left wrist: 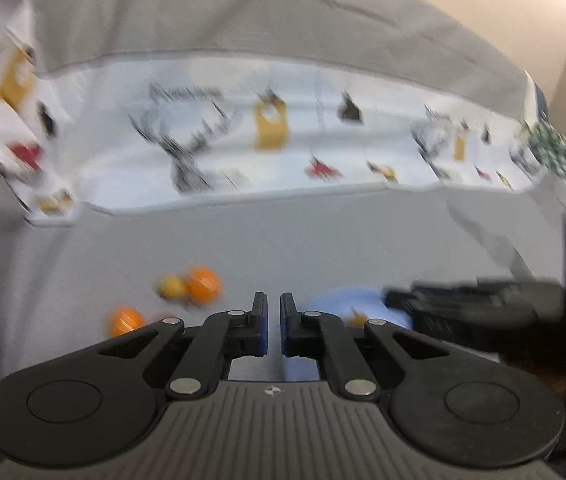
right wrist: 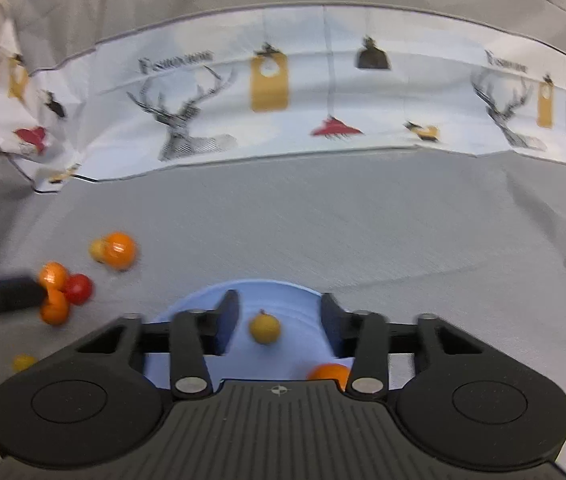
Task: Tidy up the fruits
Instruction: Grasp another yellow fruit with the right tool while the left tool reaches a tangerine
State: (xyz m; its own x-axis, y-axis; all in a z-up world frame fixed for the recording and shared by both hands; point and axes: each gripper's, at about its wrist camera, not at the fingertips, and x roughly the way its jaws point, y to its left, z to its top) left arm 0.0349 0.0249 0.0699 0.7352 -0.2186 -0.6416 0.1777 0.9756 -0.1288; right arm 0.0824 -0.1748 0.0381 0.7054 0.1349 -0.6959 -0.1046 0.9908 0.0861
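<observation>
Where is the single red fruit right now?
In the right wrist view, the red fruit lies on the grey cloth at the left, touching two orange fruits, well left of the blue plate.

Both grippers [left wrist: 273, 312] [right wrist: 279, 326] were black plastic w/ blue pads [right wrist: 227, 330], silver pivot screws [left wrist: 182, 385], ribbed grey base.
</observation>
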